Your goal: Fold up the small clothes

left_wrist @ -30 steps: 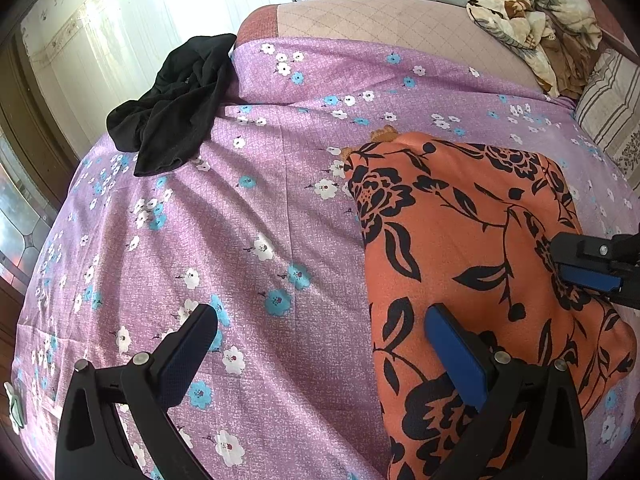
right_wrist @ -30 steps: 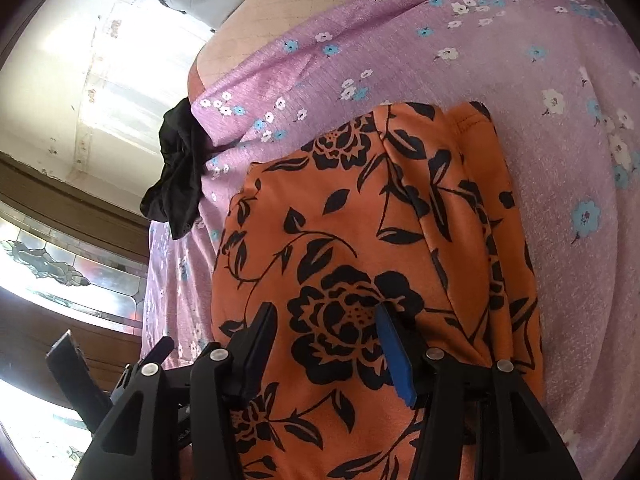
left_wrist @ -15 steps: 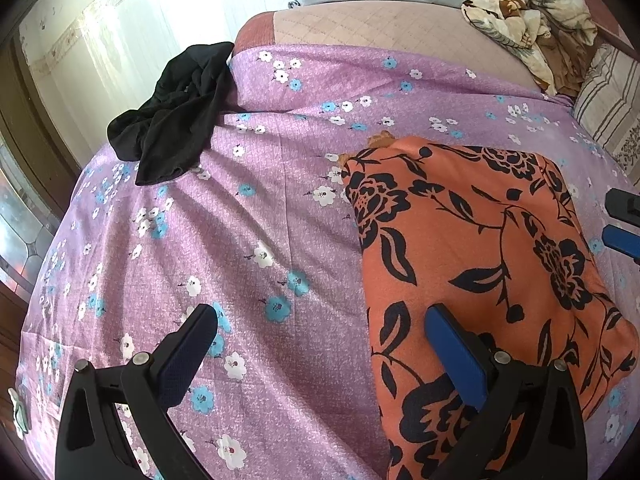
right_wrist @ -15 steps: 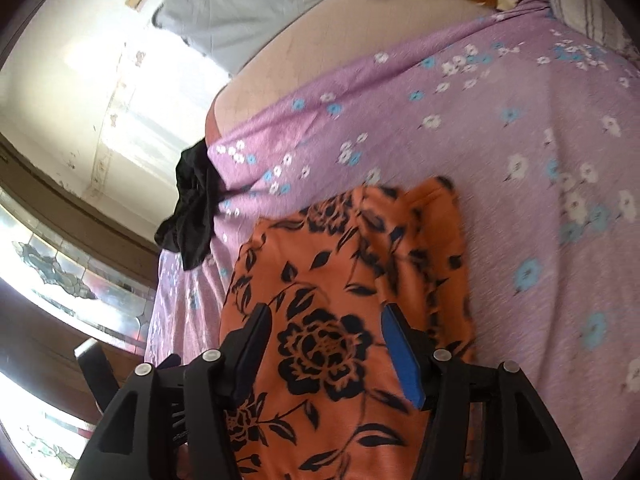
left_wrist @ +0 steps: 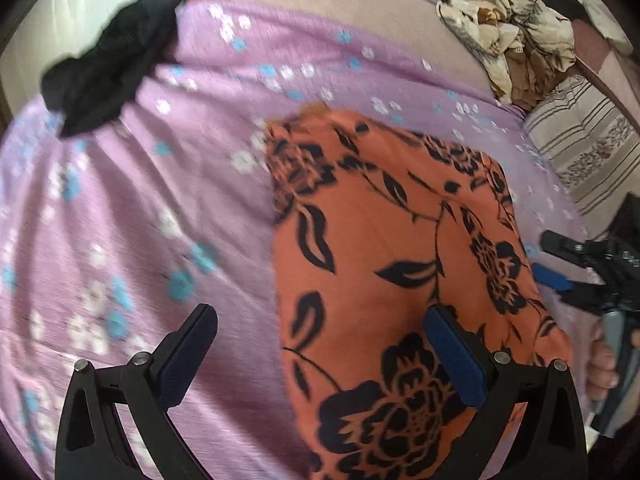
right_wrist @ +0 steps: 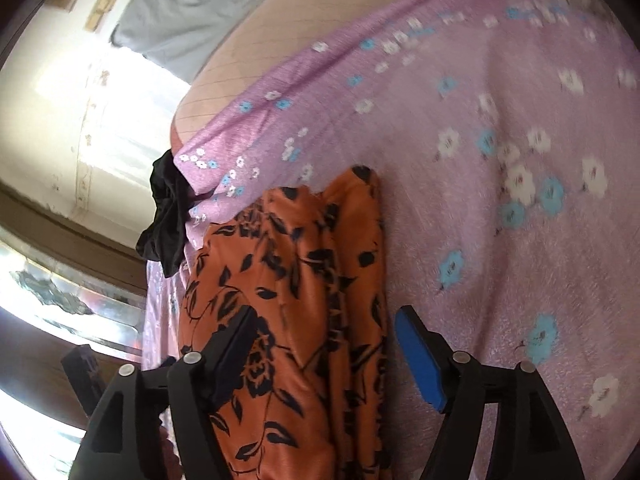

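Note:
An orange garment with black flowers (left_wrist: 384,240) lies folded flat on the purple flowered bedsheet (left_wrist: 152,208). It also shows in the right wrist view (right_wrist: 288,280). My left gripper (left_wrist: 320,356) is open and empty, low over the garment's near left edge. My right gripper (right_wrist: 324,356) is open and empty over the garment's right edge. It shows in the left wrist view (left_wrist: 560,264) just past the garment's right side.
A crumpled black garment (left_wrist: 112,68) lies at the far left of the bed, also in the right wrist view (right_wrist: 168,216). A cream patterned cloth pile (left_wrist: 516,36) and a striped pillow (left_wrist: 580,148) sit at the far right. A grey pillow (right_wrist: 192,12) lies beyond.
The right gripper has pulled back off the garment to its right side. The left gripper has shifted and tilted, so the view blurs. The garment lies still.

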Tool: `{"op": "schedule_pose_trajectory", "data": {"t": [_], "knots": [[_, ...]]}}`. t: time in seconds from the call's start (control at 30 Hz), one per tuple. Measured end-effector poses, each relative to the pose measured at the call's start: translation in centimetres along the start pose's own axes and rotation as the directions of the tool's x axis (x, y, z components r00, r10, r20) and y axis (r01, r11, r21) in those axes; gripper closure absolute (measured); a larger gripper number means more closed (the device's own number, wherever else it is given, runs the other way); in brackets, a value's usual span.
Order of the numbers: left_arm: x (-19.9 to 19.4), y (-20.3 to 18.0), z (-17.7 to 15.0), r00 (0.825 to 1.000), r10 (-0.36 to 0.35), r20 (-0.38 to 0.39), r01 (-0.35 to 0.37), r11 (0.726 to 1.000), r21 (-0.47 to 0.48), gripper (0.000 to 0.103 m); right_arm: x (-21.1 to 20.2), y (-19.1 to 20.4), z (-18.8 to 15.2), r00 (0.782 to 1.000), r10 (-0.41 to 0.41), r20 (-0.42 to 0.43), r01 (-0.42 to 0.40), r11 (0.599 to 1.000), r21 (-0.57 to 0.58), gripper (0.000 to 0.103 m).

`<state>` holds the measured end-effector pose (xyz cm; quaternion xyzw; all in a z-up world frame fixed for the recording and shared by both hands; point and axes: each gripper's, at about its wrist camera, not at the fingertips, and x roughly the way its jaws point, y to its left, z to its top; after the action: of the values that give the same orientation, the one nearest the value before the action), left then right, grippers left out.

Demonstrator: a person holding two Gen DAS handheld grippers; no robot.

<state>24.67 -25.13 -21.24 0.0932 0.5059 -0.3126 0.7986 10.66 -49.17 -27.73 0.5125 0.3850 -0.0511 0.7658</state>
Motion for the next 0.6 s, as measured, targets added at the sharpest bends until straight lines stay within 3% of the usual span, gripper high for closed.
{"op": "schedule_pose_trajectory", "data": {"t": [0.07, 0.27, 0.33, 0.43, 0.47, 0.6], "knots": [[0.8, 0.3, 0.0, 0.997, -0.067, -0.045, 0.065, 0.997, -0.036, 0.000, 1.0, -0.8, 0.0, 0.999, 0.027, -0.035, -0.025, 0.999, 0.044, 0.027], [1.6, 0.8, -0.2, 0.975, -0.211, -0.064, 0.202, 0.971, -0.128, 0.000, 3.5, 0.4, -0.5, 0.990, 0.114, -0.078, -0.111, 0.993, 0.047, 0.024], [1.9, 0.6, -0.4, 0.966, -0.247, -0.071, 0.236, 0.962, -0.139, 0.004, 4.0, 1.3, -1.0, 0.994, 0.083, -0.067, -0.084, 0.997, 0.002, 0.022], [1.9, -0.1, -0.7, 0.974, -0.217, -0.061, 0.210, 0.972, -0.107, 0.011, 4.4, 2.4, -1.5, 0.996, 0.063, -0.064, -0.067, 0.997, -0.050, 0.022], [1.7, -0.2, -0.8, 0.977, -0.207, -0.051, 0.201, 0.975, -0.097, 0.014, 4.6, 2.6, -1.7, 0.996, 0.056, -0.064, -0.060, 0.996, -0.063, 0.026], [0.9, 0.1, -0.6, 0.983, -0.185, -0.012, 0.183, 0.978, -0.101, 0.042, 4.6, 3.9, -2.2, 0.999, -0.044, -0.029, 0.040, 0.992, -0.118, 0.050]]}}
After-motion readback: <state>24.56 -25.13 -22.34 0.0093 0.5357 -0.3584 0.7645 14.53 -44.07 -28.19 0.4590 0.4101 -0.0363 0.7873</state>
